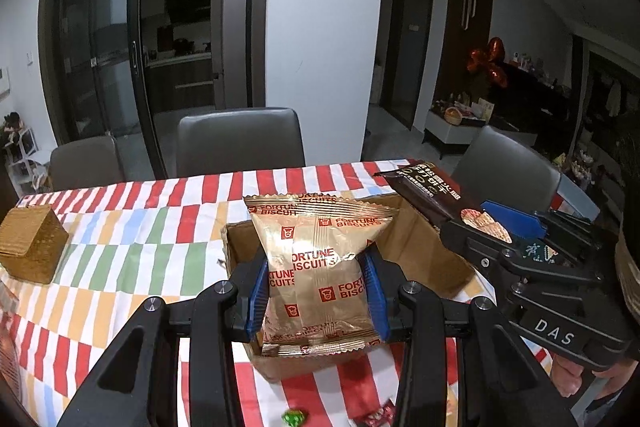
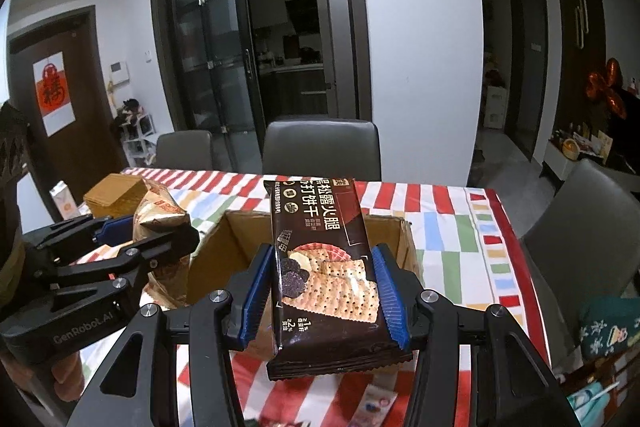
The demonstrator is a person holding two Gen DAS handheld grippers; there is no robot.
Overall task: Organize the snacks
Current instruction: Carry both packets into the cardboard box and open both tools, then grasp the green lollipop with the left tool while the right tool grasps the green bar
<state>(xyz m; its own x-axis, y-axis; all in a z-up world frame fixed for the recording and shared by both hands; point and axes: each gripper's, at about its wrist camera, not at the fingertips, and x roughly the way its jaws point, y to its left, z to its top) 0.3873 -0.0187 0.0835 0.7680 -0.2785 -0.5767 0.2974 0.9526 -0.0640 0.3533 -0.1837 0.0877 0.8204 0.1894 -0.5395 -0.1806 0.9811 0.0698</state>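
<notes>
My left gripper (image 1: 318, 291) is shut on a gold Fortune Biscuits packet (image 1: 320, 275), its blue pads pinching the packet's sides above an open cardboard box (image 1: 424, 251). My right gripper (image 2: 324, 297) is shut on a dark brown cracker pack (image 2: 324, 267), held upright over the same cardboard box (image 2: 224, 255). In the left wrist view the right gripper (image 1: 480, 223) reaches in from the right with the cracker pack (image 1: 428, 193). The right wrist view shows the left gripper (image 2: 156, 227) at the left with the gold packet (image 2: 158, 211).
A striped red, white and coloured tablecloth (image 1: 132, 251) covers the table. A brown cardboard house shape (image 1: 34, 243) stands at the left. Small wrapped sweets (image 1: 294, 417) lie near the front edge. Grey chairs (image 1: 240, 141) stand behind and to the right of the table.
</notes>
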